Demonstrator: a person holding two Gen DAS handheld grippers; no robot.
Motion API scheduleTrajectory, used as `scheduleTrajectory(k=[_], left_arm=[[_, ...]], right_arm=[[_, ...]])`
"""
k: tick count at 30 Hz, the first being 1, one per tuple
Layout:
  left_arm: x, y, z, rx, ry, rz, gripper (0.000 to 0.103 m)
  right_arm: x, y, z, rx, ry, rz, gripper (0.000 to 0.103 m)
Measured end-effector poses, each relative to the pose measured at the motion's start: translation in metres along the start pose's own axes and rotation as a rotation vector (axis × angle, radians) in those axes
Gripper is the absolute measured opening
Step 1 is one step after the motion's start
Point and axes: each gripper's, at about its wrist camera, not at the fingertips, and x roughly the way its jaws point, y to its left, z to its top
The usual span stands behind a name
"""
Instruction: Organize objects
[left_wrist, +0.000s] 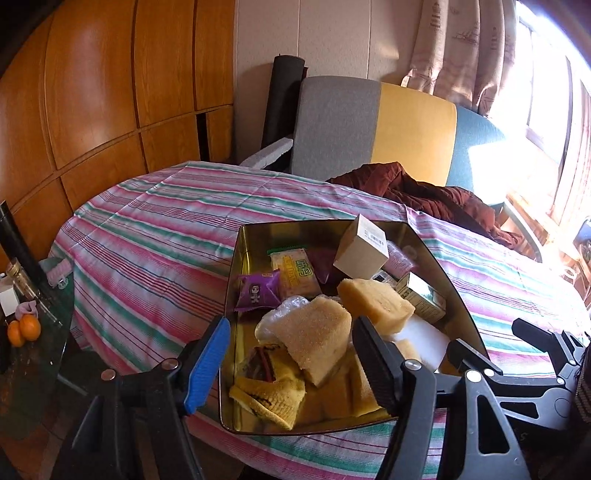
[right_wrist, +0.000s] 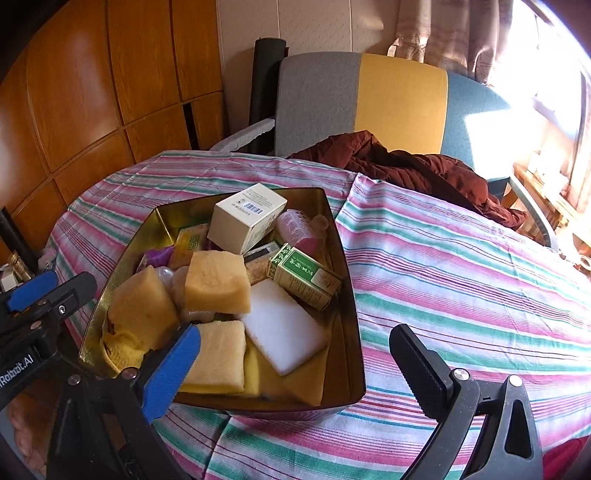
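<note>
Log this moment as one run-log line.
left gripper: open, empty | right gripper: open, empty | tin: full, on striped cloth

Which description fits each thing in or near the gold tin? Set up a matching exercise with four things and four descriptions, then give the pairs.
Things:
1. white sponge
2. green box
3. purple packet
4. maroon jacket

Descriptions:
A. outside the tin, on the striped cloth
B. by the tin's left wall
C. flat, near the tin's right wall
D. just beyond the white sponge

Pairs: 1-C, 2-D, 3-B, 4-A
</note>
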Motion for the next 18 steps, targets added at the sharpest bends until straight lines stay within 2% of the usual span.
scheduleTrajectory(k=[7, 9, 18], left_arm=[[0.0048, -0.0017, -0.0011, 0.009, 0.013, -0.008, 0.070], [0.0048, -0.0018, -0.0011, 0.014, 0.004, -0.004, 0.065], [0.0032, -0.0018, 0.0000, 0.032, -0.031, 0.022, 0.064]], right_arm=[[0.0052, 0.0032, -0.0021, -0.010, 0.016, 0.003, 0.103], [0.0068, 0.0037, -0.0023, -0.010, 0.020, 0.004, 0.103], [0.0091, 0.0027, -0.0019, -0.009, 0.022, 0.007, 0.103]])
